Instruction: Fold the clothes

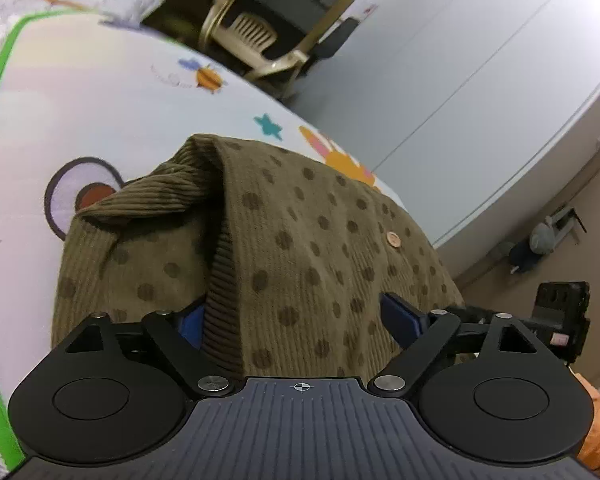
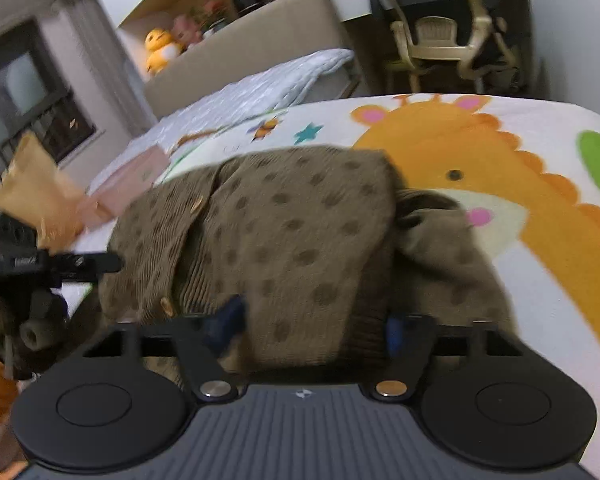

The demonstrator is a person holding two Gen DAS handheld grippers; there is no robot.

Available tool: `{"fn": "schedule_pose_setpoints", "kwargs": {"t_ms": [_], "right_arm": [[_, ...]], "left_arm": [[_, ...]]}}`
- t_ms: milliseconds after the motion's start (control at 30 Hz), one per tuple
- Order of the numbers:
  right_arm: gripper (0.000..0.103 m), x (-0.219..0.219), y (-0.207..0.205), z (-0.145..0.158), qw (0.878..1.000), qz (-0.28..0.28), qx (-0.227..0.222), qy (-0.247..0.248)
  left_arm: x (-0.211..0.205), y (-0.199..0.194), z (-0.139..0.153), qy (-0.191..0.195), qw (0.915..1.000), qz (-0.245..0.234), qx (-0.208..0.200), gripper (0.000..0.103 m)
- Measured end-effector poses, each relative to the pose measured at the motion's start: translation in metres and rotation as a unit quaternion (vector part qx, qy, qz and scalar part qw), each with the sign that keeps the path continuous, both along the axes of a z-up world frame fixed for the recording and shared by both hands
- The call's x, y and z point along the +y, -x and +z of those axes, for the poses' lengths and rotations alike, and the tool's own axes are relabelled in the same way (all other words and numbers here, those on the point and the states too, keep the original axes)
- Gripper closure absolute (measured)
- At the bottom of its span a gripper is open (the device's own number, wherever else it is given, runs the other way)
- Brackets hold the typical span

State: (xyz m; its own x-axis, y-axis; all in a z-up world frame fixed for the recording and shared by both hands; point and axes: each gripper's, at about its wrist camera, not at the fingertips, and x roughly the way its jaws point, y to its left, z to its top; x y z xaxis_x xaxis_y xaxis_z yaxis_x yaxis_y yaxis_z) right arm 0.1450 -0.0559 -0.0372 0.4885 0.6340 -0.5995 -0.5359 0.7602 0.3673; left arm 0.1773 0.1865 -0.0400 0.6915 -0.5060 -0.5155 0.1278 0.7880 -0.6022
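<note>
Soft indoor light, fisheye-bent edges; right wrist view motion-blurred.

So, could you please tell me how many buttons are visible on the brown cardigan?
2 in the right wrist view, both on the cardigan placket: an upper button and a lower button near the hem. The left wrist view shows just one. More may be hidden in folds.

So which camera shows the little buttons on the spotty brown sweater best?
The right wrist view. It shows two buttons along the front edge of the sweater, though that picture is a bit blurry. The left wrist view is sharper but shows only one button on the sweater.
</note>
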Motion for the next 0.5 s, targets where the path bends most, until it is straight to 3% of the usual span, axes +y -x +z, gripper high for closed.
{"fn": "schedule_pose_setpoints", "kwargs": {"t_ms": [67,100,167,200,333,433,500], "right_arm": [[0.081,0.013,0.003,0.007,1.000,0.007,-0.025,0.014],[0.084,0.016,0.004,0.015,0.999,0.007,-0.036,0.014],[0.090,0.014,0.013,0.036,0.998,0.007,-0.067,0.009],[0.091,0.011,0.020,0.047,0.997,0.008,-0.081,0.002],[0.092,-0.007,0.054,0.081,0.993,0.023,-0.111,-0.019],[0.092,-0.014,0.074,0.070,0.995,0.027,-0.095,-0.014],[0.092,-0.014,0.079,0.049,0.997,0.018,-0.071,-0.002]], "left_arm": [[-0.007,0.001,0.001,-0.023,0.9997,0.011,-0.002,0.036],[-0.011,0.000,0.002,-0.039,0.9991,0.019,0.000,0.043],[-0.011,0.000,0.010,-0.044,0.9988,0.020,0.005,0.073],[-0.011,0.004,0.019,-0.042,0.9990,0.018,-0.004,0.078],[-0.010,0.032,0.062,-0.035,0.9978,0.010,-0.056,0.080],[-0.017,0.059,0.079,-0.035,0.9961,-0.009,-0.081,0.080],[-0.022,0.073,0.071,-0.043,0.9965,-0.014,-0.071,0.080]]}}
